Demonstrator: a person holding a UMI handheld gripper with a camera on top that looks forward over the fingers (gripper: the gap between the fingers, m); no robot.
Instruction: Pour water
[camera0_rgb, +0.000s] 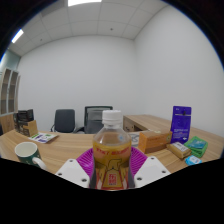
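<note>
A clear plastic bottle (111, 145) with a white cap, yellowish liquid and a yellow-red label stands upright between my fingers. My gripper (112, 172) is shut on the bottle, with the magenta pads (137, 162) pressing its label at both sides. A white cup with a green inside (26, 151) sits on the wooden table (70, 148), off to the left and beyond the fingers.
To the right on the table lie an orange box (153, 141), a purple box (181, 123) standing upright, and green and blue packets (195, 148). Office chairs (65, 120) and a monitor (97, 118) stand behind the table. Shelves (8, 95) line the left wall.
</note>
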